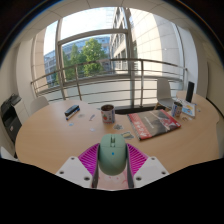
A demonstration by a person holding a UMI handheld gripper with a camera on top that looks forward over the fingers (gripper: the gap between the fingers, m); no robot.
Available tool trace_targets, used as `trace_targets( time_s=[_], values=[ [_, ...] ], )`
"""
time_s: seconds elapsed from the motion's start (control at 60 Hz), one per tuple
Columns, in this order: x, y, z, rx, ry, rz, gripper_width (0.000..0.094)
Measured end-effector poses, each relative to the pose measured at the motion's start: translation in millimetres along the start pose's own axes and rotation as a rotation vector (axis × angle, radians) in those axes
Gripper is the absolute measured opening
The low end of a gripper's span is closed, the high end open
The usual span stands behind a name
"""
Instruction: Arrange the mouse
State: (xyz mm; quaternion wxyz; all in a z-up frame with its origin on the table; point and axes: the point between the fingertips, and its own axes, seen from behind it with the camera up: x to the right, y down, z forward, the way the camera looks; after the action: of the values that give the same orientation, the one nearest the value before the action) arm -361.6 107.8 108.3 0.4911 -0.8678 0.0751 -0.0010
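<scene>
A pale green computer mouse [111,154] sits between my gripper's [112,176] two fingers, its nose pointing away from me. Both fingers [93,172] press against its sides, so the gripper is shut on it. The pink pads [84,162] splay out to either side of the mouse. The mouse is over the near edge of a round light wooden table [60,130]. I cannot tell whether it rests on the table or is just above it.
Beyond the mouse a mug [108,113] stands mid-table. A pink and red printed sheet [153,124] lies to the right, a small blue and white item [72,110] to the left, and dark objects [188,107] at the far right. Chairs and windows lie behind.
</scene>
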Motion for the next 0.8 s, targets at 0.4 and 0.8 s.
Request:
trace_targets(
  time_s=[0.4,0.8],
  values=[
    [37.8,102.3,27.5,-0.187,-0.045,-0.068,0.0728],
    [22.5,28.9,-136.2,-0.03,0.034,-0.118,0.085]
  ],
)
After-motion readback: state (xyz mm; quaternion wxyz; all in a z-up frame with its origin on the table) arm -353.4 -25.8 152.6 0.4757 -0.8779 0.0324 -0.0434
